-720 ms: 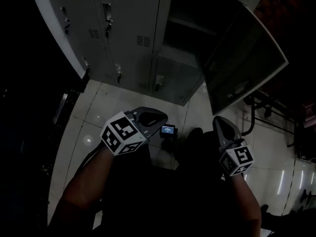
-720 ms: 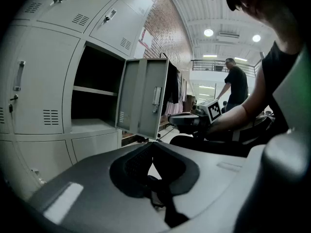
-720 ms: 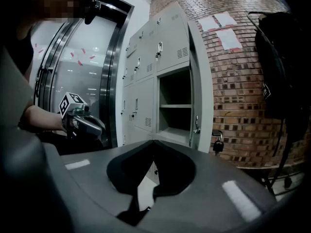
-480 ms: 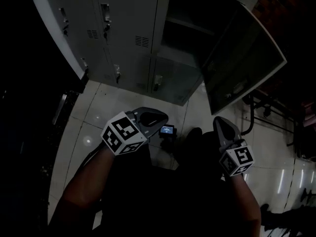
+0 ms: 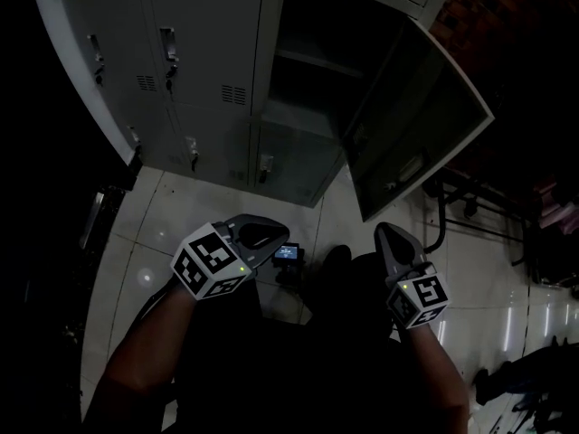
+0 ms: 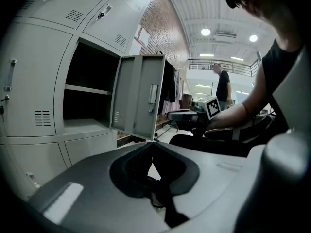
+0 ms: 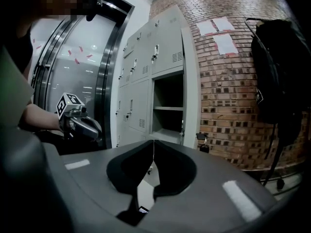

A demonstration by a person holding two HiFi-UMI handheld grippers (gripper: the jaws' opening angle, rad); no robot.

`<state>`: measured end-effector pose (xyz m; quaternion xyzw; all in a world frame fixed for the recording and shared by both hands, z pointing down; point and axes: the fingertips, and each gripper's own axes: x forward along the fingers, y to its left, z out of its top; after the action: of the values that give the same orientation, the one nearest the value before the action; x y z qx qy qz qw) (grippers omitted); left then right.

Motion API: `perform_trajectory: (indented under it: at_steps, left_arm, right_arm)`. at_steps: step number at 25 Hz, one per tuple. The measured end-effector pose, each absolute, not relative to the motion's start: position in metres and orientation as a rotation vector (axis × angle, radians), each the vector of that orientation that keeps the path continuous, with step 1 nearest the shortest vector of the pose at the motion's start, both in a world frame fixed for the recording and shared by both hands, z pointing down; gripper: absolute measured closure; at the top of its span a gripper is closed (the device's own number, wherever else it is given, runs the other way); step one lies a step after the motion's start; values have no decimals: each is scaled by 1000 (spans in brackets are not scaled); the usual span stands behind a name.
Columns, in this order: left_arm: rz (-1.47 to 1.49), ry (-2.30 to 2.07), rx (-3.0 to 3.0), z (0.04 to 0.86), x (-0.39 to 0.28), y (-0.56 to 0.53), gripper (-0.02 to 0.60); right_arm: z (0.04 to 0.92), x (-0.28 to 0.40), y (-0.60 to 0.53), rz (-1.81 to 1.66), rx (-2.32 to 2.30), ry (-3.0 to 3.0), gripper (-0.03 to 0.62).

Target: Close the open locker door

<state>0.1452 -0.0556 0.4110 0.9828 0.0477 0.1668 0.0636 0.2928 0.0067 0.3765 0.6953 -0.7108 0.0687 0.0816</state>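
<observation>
The grey locker bank [image 5: 204, 80] fills the top of the head view. One compartment [image 5: 308, 70] stands open, and its door [image 5: 416, 125] swings out to the right. Both grippers hang low in front of the lockers, well short of the door. My left gripper [image 5: 276, 235] is shut and empty, and so is my right gripper [image 5: 382, 231]. In the left gripper view the door [image 6: 141, 96] shows its inner face beyond the closed jaw tips [image 6: 153, 144]. The right gripper view has the open compartment [image 7: 167, 106] straight ahead past its closed tips [image 7: 153, 142].
A small device with a lit screen [image 5: 288, 252] lies on the tiled floor between the grippers. A black metal frame [image 5: 452, 206] stands right of the door. A black backpack [image 7: 277, 62] hangs on the brick wall. A person [image 6: 223, 84] stands far behind.
The lockers and door have shifted down and left in the head view, showing more of the open compartment. Both grippers stay shut and keep their pose side by side.
</observation>
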Motion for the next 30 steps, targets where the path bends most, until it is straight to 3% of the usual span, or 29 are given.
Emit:
perform_trajectory:
  at_steps: [5,16,25,30]
  left_arm:
    - [505,151,2973,409,150,-55,569]
    - [521,150,2967,412,149,-55,569]
    - [530,139,2962,413,148,-55,569]
    - [524,129,2971,408,152,-59,569]
  right_arm:
    - [363,316,8,190,2114,-2080,562]
    - [317,366,-16,124,2148,-2162,395]
    - [307,362,-40,80,2062,-2237,394]
    - [299,360,-43,67,2066,-2231,444]
